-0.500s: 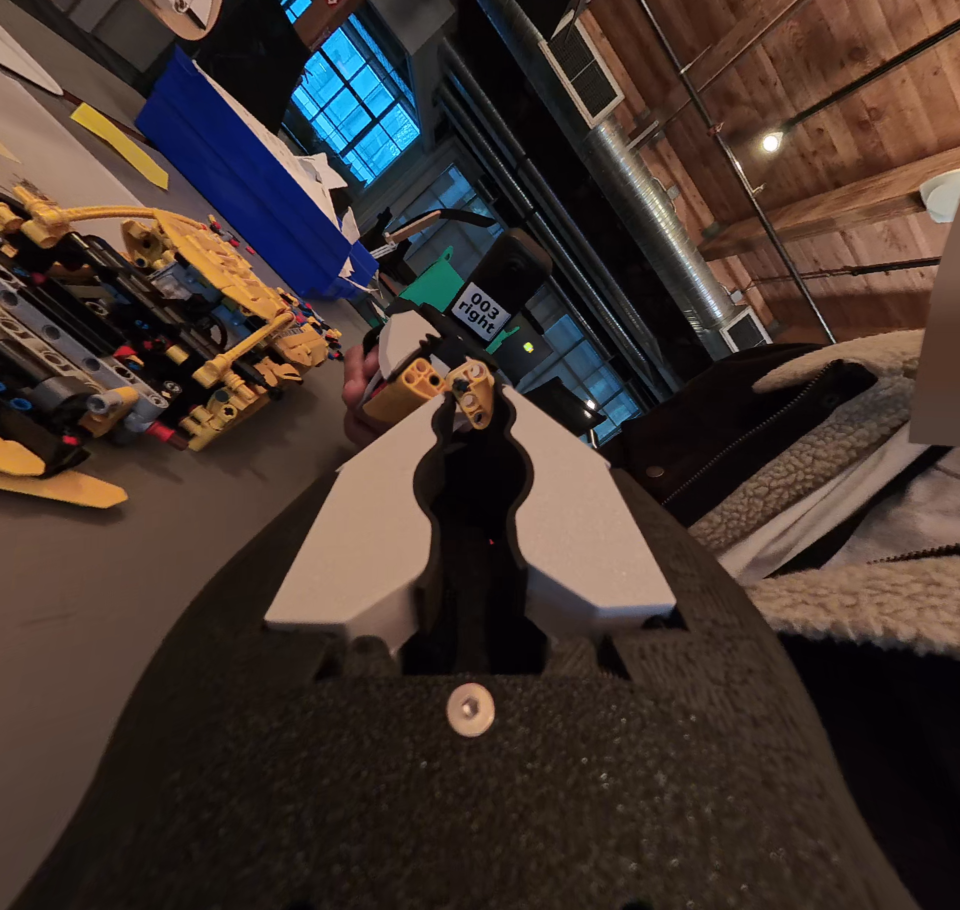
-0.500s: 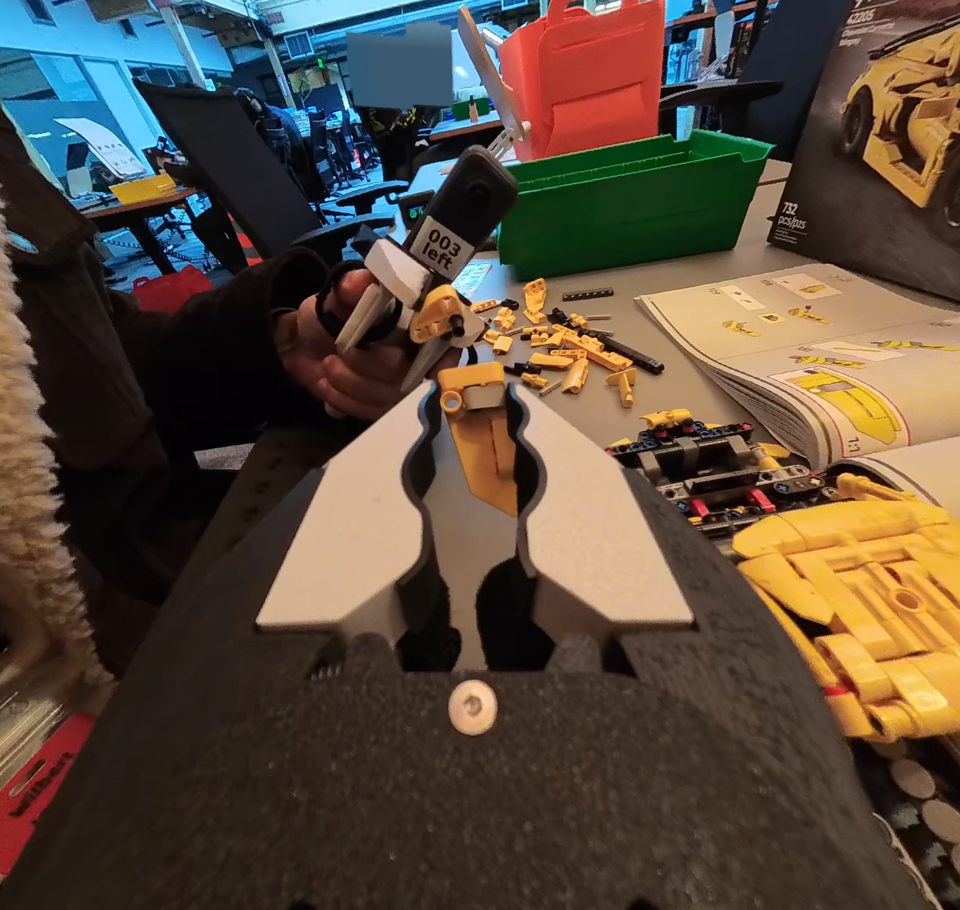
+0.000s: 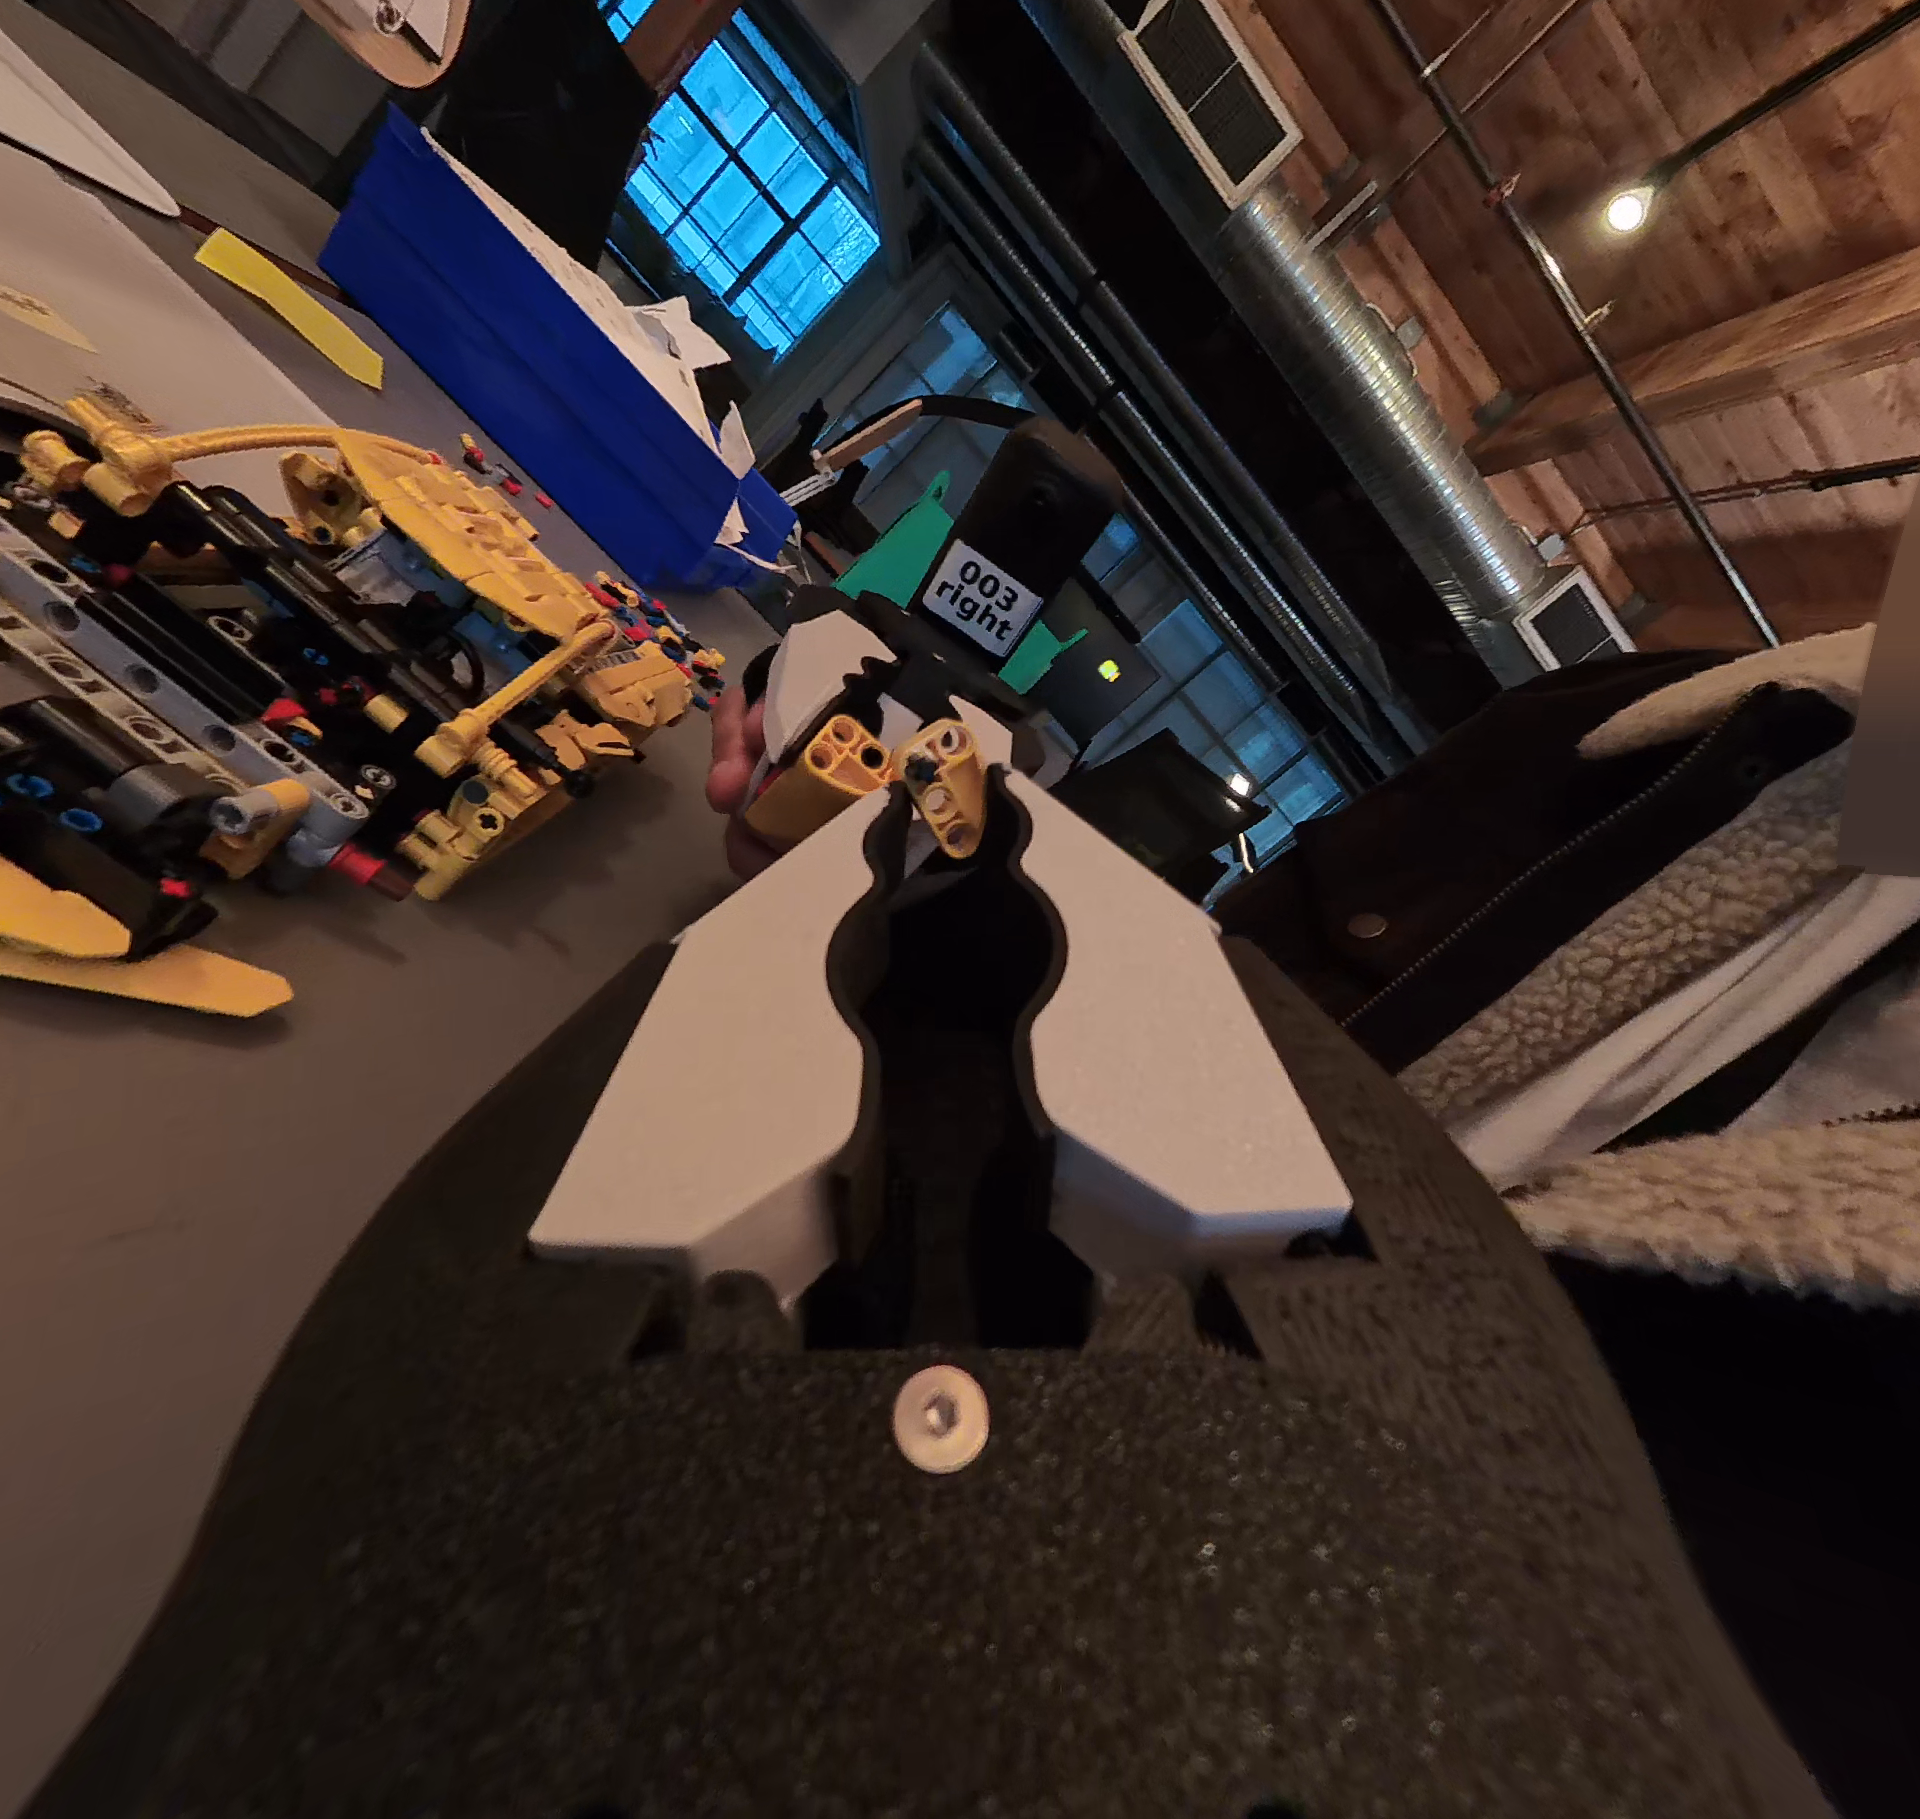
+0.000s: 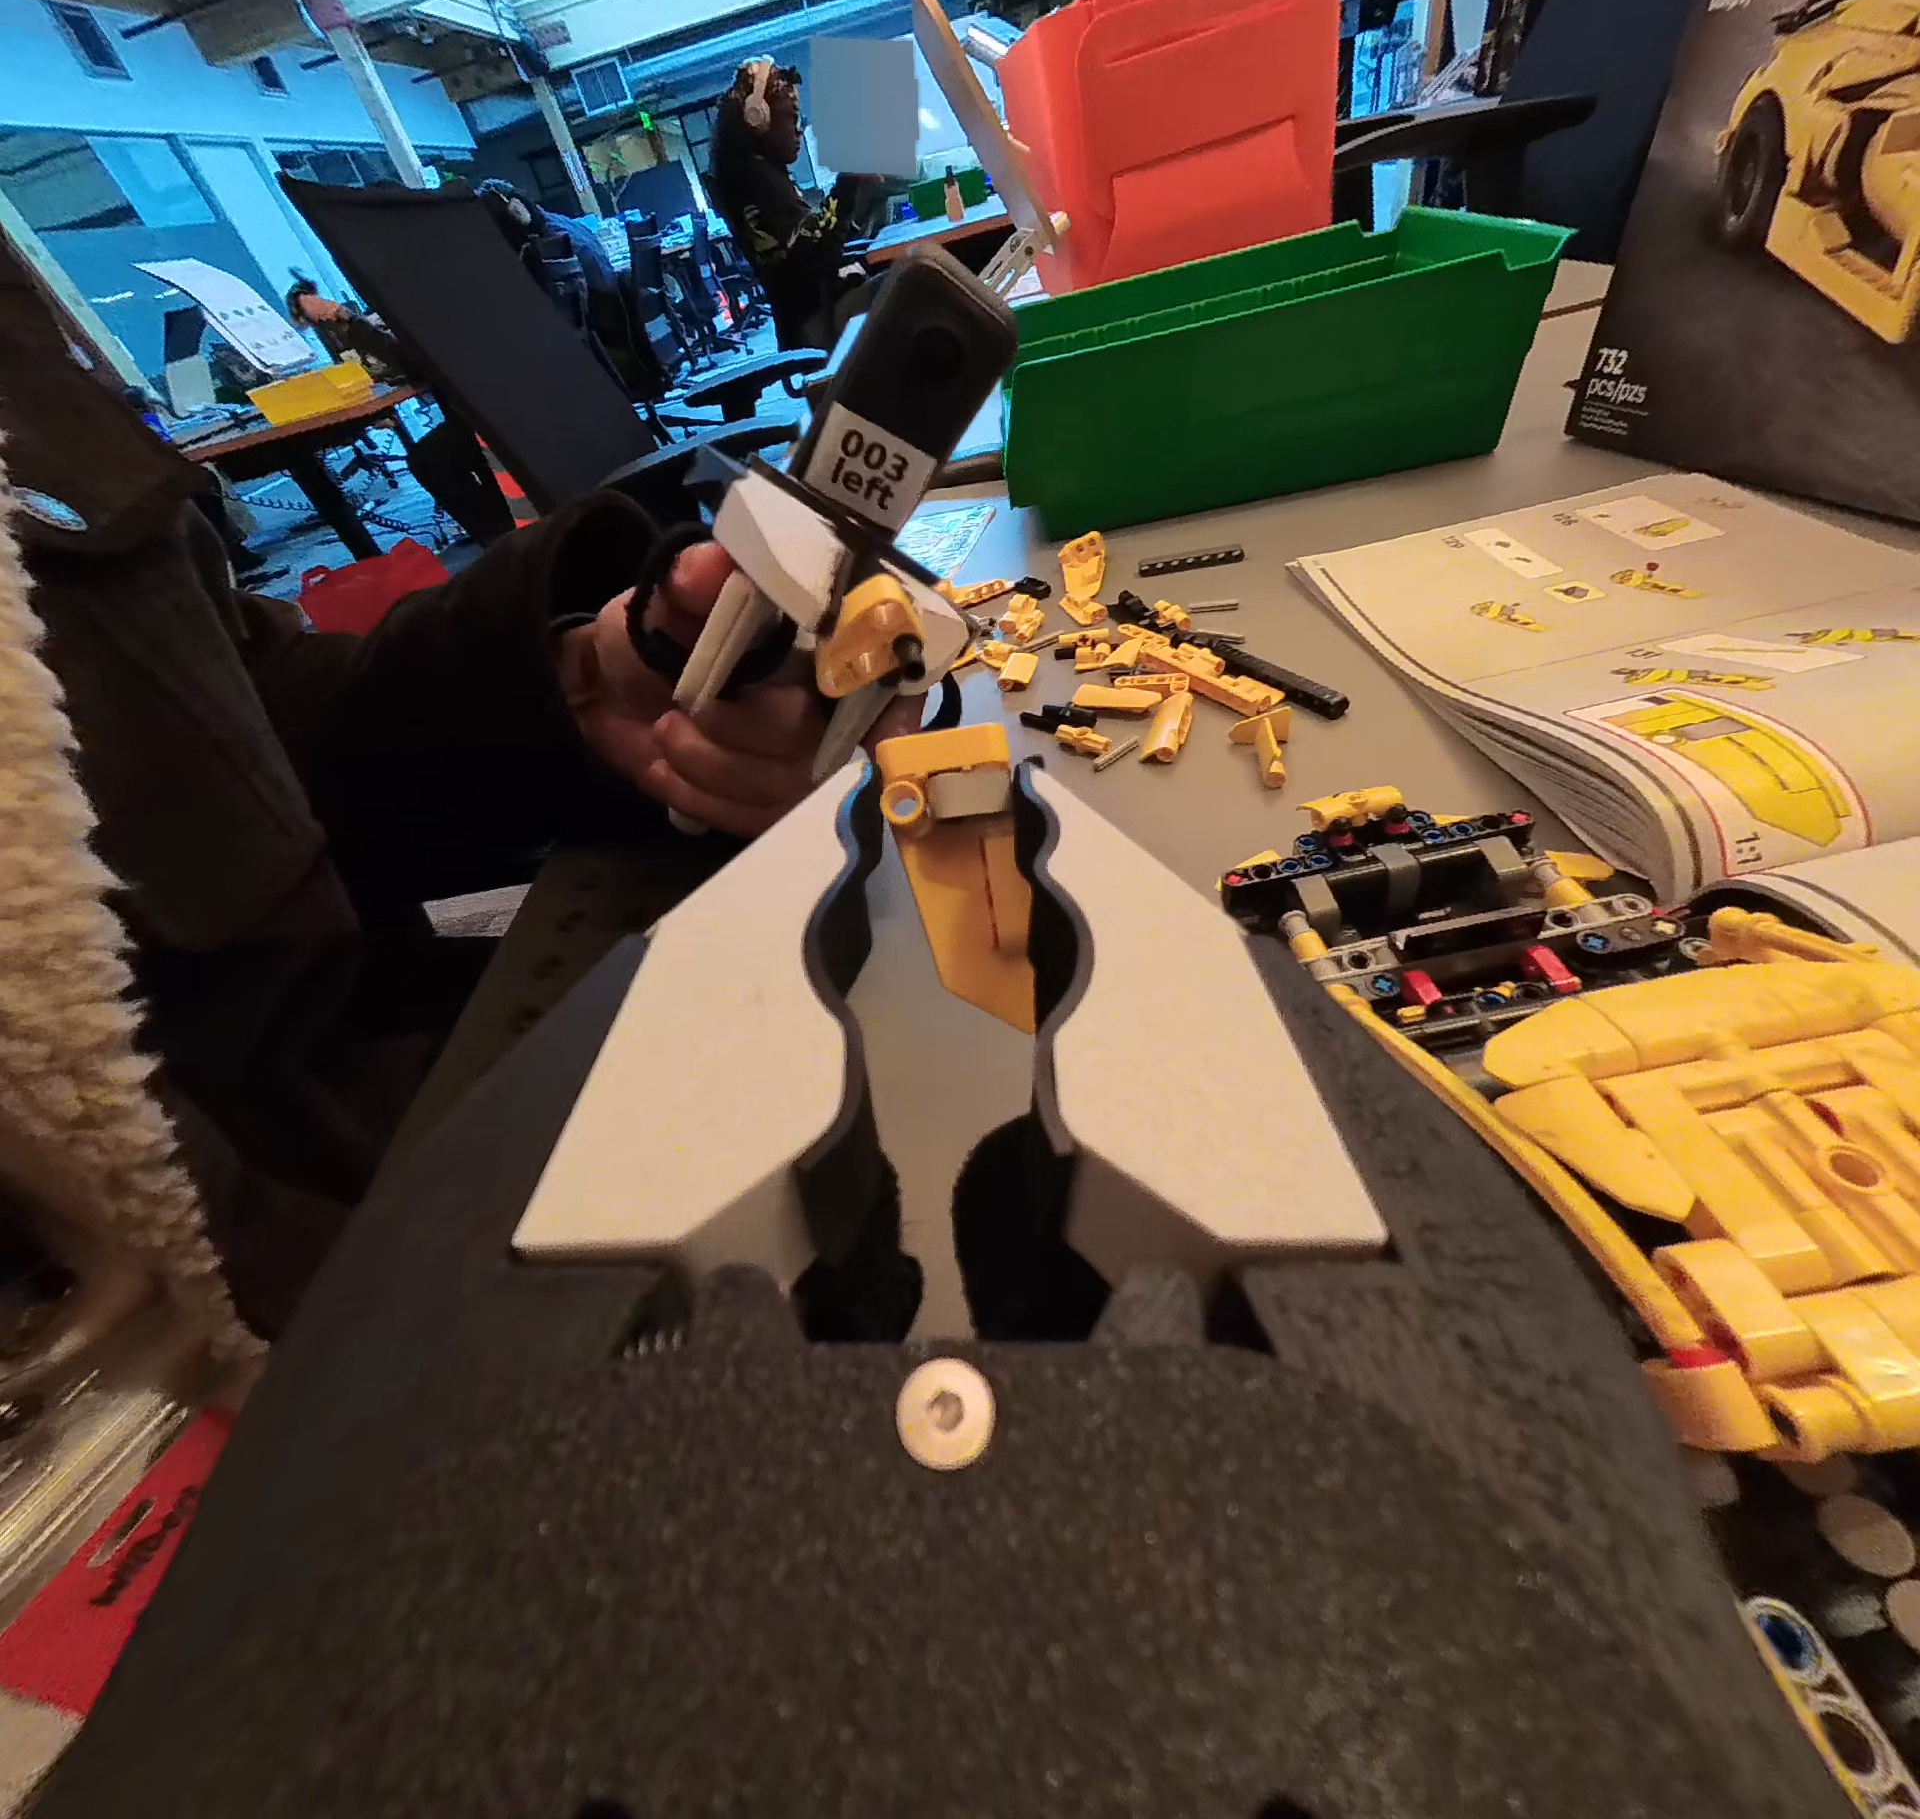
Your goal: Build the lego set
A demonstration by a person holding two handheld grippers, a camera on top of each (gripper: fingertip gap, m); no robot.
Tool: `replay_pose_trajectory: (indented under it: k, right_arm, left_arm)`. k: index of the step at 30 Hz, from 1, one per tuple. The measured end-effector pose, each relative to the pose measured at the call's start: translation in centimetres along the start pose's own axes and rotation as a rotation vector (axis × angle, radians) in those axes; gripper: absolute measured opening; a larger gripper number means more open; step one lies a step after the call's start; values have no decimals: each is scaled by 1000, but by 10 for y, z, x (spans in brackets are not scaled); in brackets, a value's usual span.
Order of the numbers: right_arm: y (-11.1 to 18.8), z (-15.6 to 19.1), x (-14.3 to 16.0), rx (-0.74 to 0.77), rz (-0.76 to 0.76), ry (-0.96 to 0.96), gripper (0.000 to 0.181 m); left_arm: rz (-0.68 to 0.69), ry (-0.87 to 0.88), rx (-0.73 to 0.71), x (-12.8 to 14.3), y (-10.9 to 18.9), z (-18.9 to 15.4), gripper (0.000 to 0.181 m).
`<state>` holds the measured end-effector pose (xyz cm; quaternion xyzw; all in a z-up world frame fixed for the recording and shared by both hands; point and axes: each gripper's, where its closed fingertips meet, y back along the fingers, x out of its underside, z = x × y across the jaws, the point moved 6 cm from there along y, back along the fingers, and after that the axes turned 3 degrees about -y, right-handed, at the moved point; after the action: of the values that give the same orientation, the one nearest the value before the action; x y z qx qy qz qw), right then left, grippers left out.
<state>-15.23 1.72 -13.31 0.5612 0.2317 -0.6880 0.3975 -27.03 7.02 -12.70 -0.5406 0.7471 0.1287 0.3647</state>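
My left gripper point(image 3: 945, 793) is shut on a small yellow connector with a black pin point(image 3: 948, 782), held in the air; the connector also shows in the right wrist view point(image 4: 868, 631). My right gripper point(image 4: 945, 777) is shut on a long yellow panel with a grey piece at its tip point(image 4: 971, 896). The panel's end point(image 3: 821, 767) shows in the left wrist view just left of the connector. The two pieces are close together but apart. The partly built yellow car point(image 4: 1558, 1063) lies on the table to the right; it also shows in the left wrist view point(image 3: 312, 626).
Loose yellow and black pieces point(image 4: 1143, 647) lie on the grey table point(image 4: 1403, 751). An open instruction booklet point(image 4: 1662, 668), a green bin point(image 4: 1278, 377), an orange bag point(image 4: 1174, 107) and the set's box point(image 4: 1766, 211) stand behind. A blue bin point(image 3: 520, 346) is beyond the car. The grippers are tip to tip, or close to it.
Both grippers keep their grips and hold almost the same pose. The right wrist view has shifted only slightly.
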Motion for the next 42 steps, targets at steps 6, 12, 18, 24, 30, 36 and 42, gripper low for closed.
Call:
replay_pose_trajectory:
  k: [6, 12, 18, 24, 30, 36, 42]
  right_arm:
    - [-1, 1, 2, 0, 19, 10, 24]
    - [0, 7, -3, 24, 5, 103, 24]
    - [-2, 9, 0, 44, 31, 160, 24]
    - [-3, 8, 5, 59, 69, 184, 24]
    - [-4, 7, 12, 133, 145, 320, 24]
    - [-1, 9, 20, 83, 207, 298, 24]
    - [1, 10, 25, 57, 242, 268, 24]
  left_arm:
    - [16, -9, -24, 2, -1, 1, 15]
    - [37, 20, -58, 4, -2, 7, 14]
    - [53, 33, -62, 5, -3, 10, 14]
    - [79, 26, -74, 7, -5, 10, 14]
    - [126, 17, -134, 11, -7, 15, 14]
    - [228, -1, -145, 17, -7, 18, 14]
    - [298, 3, -134, 22, -9, 20, 13]
